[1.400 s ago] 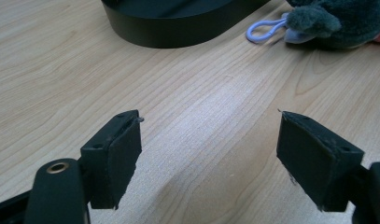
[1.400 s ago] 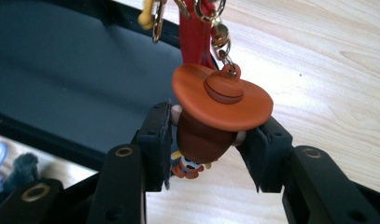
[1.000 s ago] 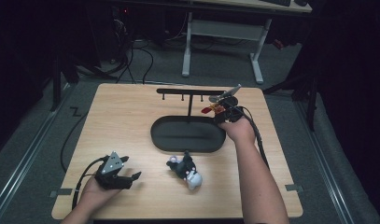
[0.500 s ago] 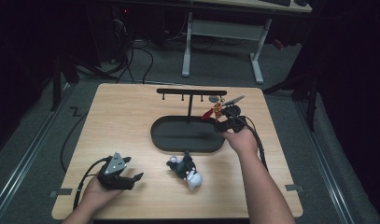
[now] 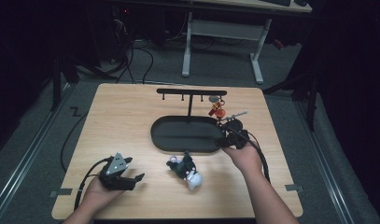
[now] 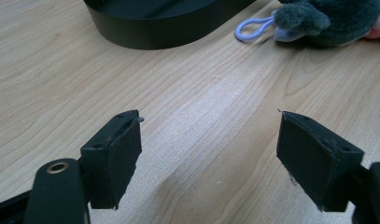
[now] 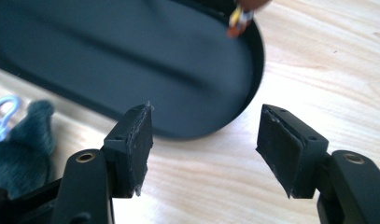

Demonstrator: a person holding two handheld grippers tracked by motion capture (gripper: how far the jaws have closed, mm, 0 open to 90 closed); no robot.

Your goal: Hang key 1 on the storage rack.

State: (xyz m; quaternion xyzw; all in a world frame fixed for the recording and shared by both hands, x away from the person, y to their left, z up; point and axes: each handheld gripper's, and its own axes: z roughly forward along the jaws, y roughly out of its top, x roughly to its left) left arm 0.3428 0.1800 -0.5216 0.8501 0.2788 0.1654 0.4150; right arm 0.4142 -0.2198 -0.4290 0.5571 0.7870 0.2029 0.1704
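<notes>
The plush toy (image 5: 185,169) lies lengthwise toward lower right, just left of the empty, half-open right claw (image 5: 223,141); the wide-open left claw (image 5: 131,178) sits farther off.

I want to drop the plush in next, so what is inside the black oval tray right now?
The black oval tray looks bare apart from the hanger stand's post rising from it. The right gripper covers its right end, so that part cannot be checked in the high view.
</notes>
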